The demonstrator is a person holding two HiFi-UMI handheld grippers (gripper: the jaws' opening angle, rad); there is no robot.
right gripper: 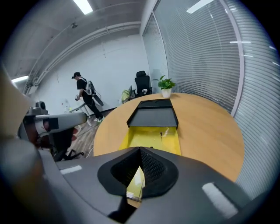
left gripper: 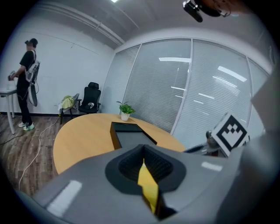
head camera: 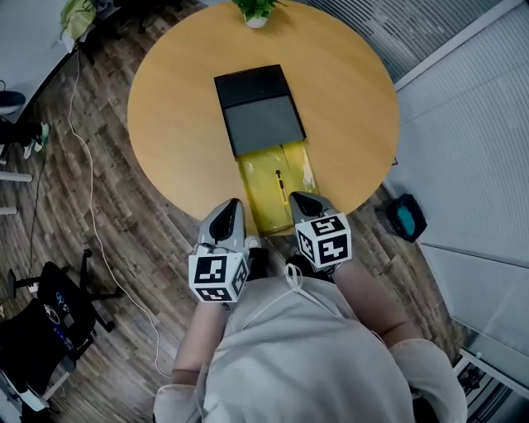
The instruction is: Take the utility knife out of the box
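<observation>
On the round wooden table (head camera: pixel 182 124) lies a black box (head camera: pixel 259 109) with its yellow inner tray (head camera: pixel 256 186) slid out toward me. A slim utility knife (head camera: pixel 280 184) rests in the tray, also seen in the right gripper view as the knife (right gripper: pixel 162 133) in the yellow tray (right gripper: pixel 144 139) before the black box (right gripper: pixel 154 114). My left gripper (head camera: pixel 234 205) hovers at the tray's near left corner, my right gripper (head camera: pixel 299 198) at its near right corner. Both are shut and hold nothing. The left gripper view shows the left gripper (left gripper: pixel 144 164) and the box (left gripper: pixel 131 136).
A potted plant (head camera: pixel 256 11) stands at the table's far edge. Around the table are an office chair (head camera: pixel 50 314), a floor cable (head camera: pixel 83 157) and a blue device (head camera: pixel 407 216) on the floor. A person (right gripper: pixel 85 94) stands far off. Blinds cover the glass wall on the right.
</observation>
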